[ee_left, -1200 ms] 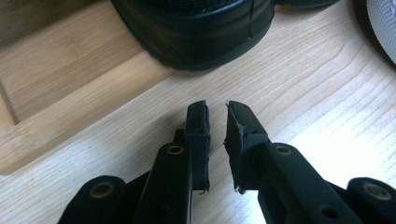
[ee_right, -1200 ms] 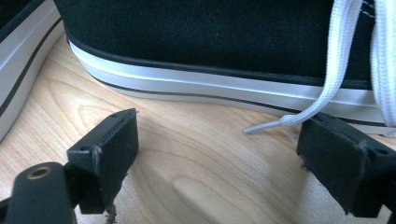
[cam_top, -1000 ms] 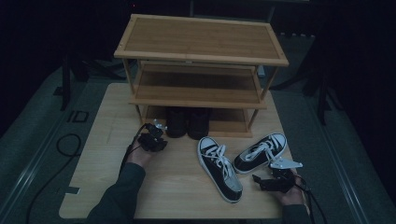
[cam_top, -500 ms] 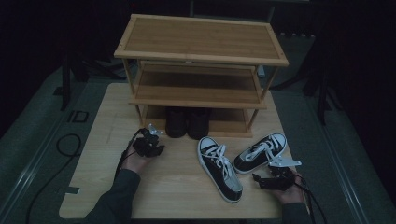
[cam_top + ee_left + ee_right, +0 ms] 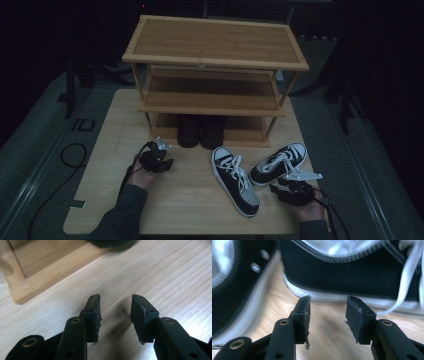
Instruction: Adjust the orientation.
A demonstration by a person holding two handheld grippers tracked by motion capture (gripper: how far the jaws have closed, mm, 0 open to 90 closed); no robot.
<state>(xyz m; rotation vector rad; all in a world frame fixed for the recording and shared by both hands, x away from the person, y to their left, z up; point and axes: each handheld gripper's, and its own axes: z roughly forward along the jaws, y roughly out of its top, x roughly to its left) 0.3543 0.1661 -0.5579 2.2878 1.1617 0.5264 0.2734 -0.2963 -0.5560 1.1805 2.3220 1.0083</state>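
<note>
Two black-and-white sneakers lie on the wooden table: one [image 5: 236, 180] in the middle, one [image 5: 279, 163] to its right. My right gripper [image 5: 280, 190] sits just in front of the right sneaker; in the right gripper view its jaws [image 5: 328, 298] face that sneaker's black side [image 5: 352, 272]. They have just been closing, with nothing between them. My left gripper [image 5: 161, 161] hovers over bare table near the rack's front left corner [image 5: 18, 293]. Its jaws [image 5: 115, 298] have just been opening and hold nothing.
A three-tier wooden shoe rack [image 5: 215, 60] stands at the back of the table [image 5: 195, 210]. A pair of dark shoes [image 5: 201, 131] sits on its bottom shelf. The other sneaker's sole [image 5: 227, 277] is close on the left in the right gripper view. Cables trail off both grippers.
My left gripper has drawn back a little from the rack toward the person. My right gripper has shifted slightly by the right sneaker. The sneakers have not moved.
</note>
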